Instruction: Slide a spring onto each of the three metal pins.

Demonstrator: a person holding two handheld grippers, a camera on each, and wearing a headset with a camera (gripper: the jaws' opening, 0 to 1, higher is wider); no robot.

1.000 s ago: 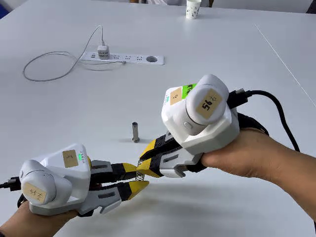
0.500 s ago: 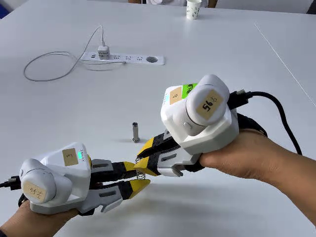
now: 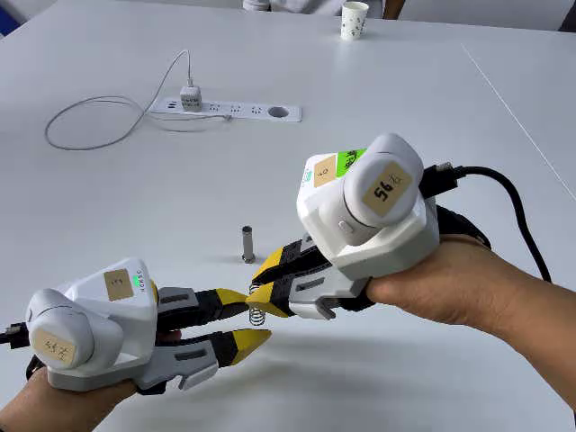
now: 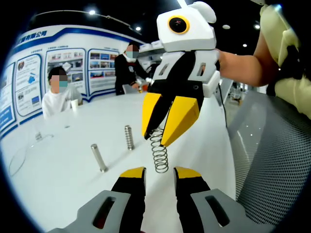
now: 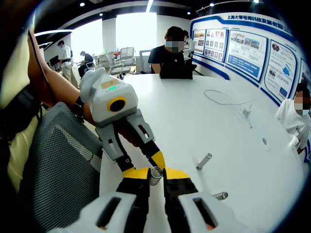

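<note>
Nearest me at the near worktop edge, my left gripper (image 4: 159,174) is open. Its jaws are apart, and the lower end of the spring (image 4: 159,151) hangs just over the gap; I can make out no contact. The spring's long axis runs from that gap up into my right gripper (image 5: 155,172), which is clamped on the top coils. I judge left is the nearer one for a regrip. Further in on the worktop (image 3: 135,207), a bare metal pin (image 3: 247,243) stands upright, apart from the spring. A second pin (image 4: 129,137) looks coil-wrapped, but it's too small to be sure. In the head view the right gripper's body hides the worktop behind it. A power strip (image 3: 225,108) lies toward the far left and a paper cup (image 3: 355,20) at the far edge.
</note>
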